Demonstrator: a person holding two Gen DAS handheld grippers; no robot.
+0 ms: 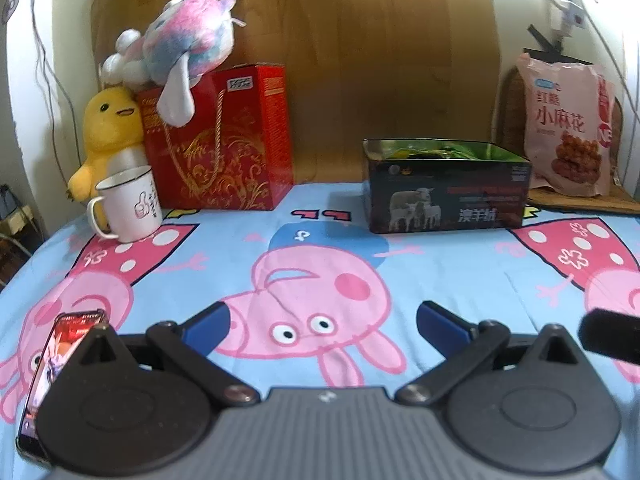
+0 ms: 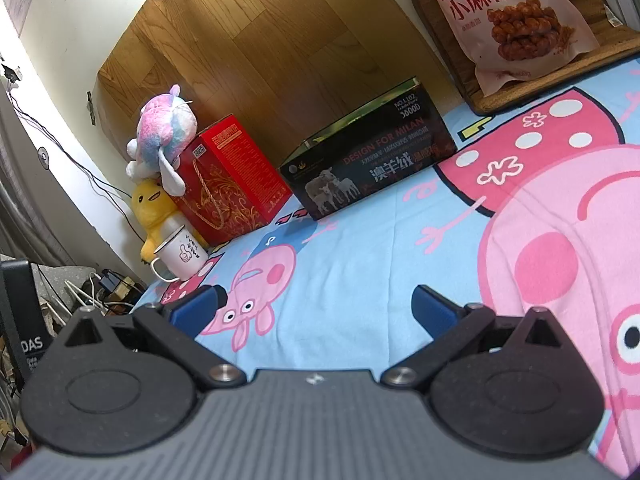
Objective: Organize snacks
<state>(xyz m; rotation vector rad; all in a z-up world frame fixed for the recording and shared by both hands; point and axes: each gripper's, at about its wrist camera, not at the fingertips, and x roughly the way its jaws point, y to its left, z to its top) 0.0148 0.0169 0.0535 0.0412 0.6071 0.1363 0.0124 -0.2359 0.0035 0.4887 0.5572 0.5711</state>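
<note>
An open black box with a sheep picture stands on the Peppa Pig sheet, with green-wrapped things inside. It also shows in the right wrist view. A pink snack bag leans upright on a woven mat at the back right; it shows in the right wrist view too. My left gripper is open and empty, low over the sheet, well in front of the box. My right gripper is open and empty, also short of the box.
A red gift box with a pastel plush on top stands at the back left, beside a yellow duck plush and a white mug. A phone lies at the left. A wooden headboard is behind.
</note>
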